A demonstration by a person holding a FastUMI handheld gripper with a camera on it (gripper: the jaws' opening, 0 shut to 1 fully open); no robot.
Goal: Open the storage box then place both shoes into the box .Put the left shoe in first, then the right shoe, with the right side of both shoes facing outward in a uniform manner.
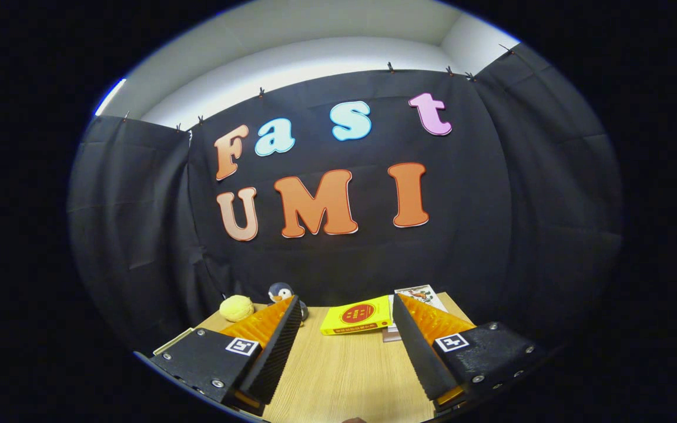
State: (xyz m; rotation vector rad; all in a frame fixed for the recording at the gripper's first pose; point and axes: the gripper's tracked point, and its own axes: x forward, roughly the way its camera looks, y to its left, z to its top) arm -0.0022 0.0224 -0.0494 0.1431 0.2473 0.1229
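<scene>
matt wood-grain table (344, 376), glossy book (357, 316)

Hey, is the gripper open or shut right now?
Open. The gripper has its two fingers spread wide apart, with bare wooden table between them and nothing held. The yellow book lies beyond them.

Dim booth, light spilling from the ceiling above, strong fisheye bending (edges worst), centre sharp

Gripper view rides on tongs (347, 308), low over tabletop (344, 370) — faces forward, tilted up toward booth wall (344, 258). Tongs spread apart, gripping nothing; yellow book (356, 317) just beyond them.
</scene>
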